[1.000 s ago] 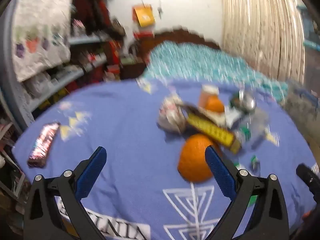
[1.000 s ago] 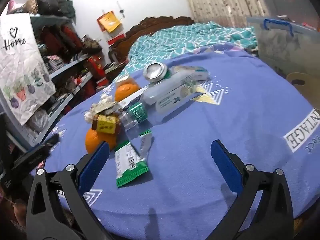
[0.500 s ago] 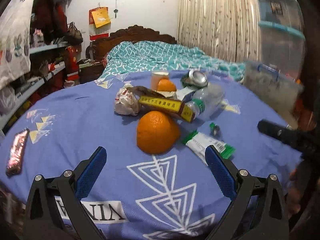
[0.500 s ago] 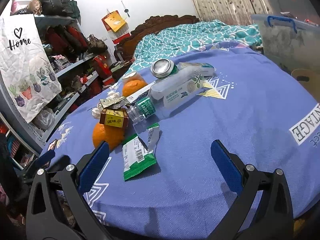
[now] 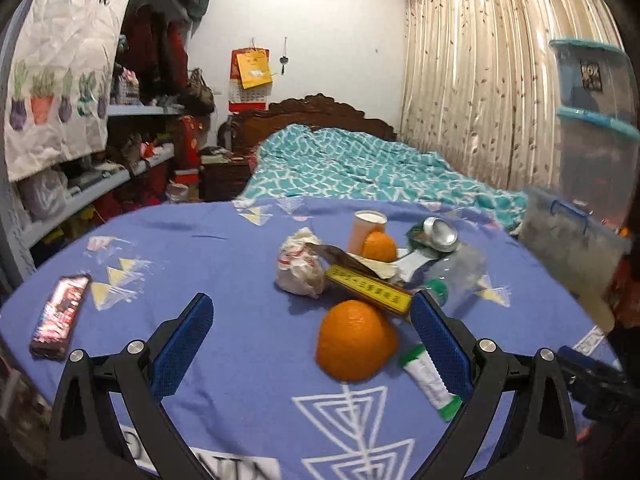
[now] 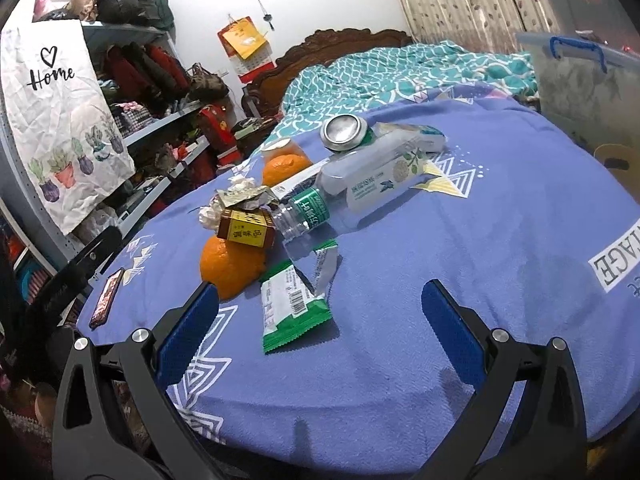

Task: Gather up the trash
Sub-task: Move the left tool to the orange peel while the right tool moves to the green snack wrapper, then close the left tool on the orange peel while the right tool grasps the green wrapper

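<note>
On the tabletop [image 6: 500, 240] the plastic bottle [image 6: 360, 188] lies on its side, its long axis running from 2 o'clock to its neck at 8 o'clock. The green wrapper [image 6: 292, 304] lies flat at 6 o'clock from the bottle, long axis toward 12. The left gripper [image 5: 310, 334] and right gripper [image 6: 320, 324] are both spread wide, holding nothing.

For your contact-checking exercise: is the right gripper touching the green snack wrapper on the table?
Apart. The right wrist view shows the right gripper open, with bare blue cloth between both fingers and the green snack wrapper.
</note>
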